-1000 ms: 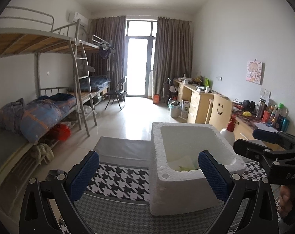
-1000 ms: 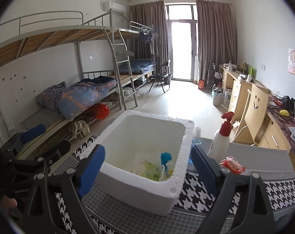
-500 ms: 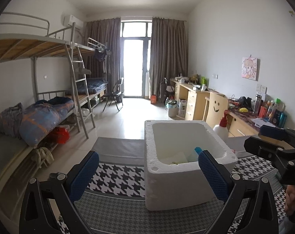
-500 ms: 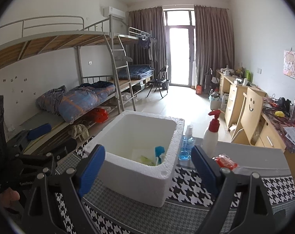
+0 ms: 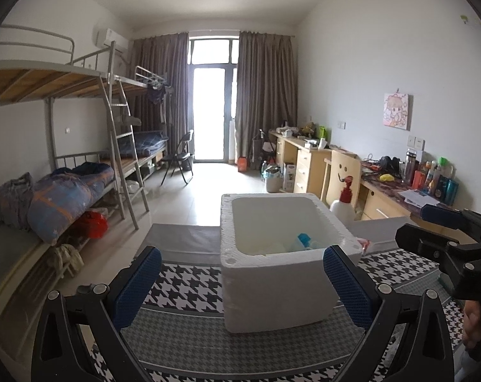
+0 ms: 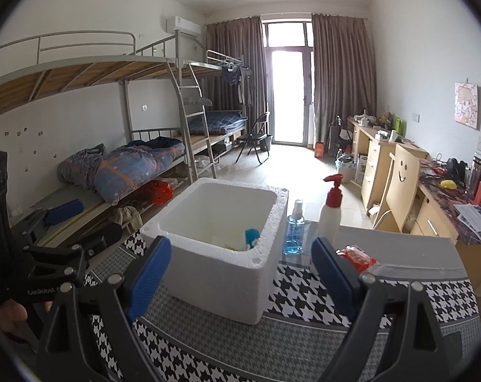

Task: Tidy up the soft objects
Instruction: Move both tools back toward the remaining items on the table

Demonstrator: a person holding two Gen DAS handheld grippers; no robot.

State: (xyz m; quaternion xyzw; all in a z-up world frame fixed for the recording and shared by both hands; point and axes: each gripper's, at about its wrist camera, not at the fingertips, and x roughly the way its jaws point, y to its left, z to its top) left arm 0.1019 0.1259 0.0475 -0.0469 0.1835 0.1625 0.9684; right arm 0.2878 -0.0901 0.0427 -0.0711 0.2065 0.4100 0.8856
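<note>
Both claws have backed away from the foam box [image 5: 272,273] since a second ago; it looks smaller. Left claw [image 5: 240,281] and right claw [image 6: 240,273] gape wide, empty. Only the right view shows the blue spray bottle [image 6: 293,227] beside the box. Box sits just ahead, between the fingers, soft packets [image 6: 237,242] inside.

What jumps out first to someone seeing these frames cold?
The open white foam box sits mid-frame on the black-and-white houndstooth table cover, with a few items in its bottom. Just right of it stand a clear bottle of blue liquid and a white pump bottle with a red top. Both tools, left and right, hover open and empty.
</note>
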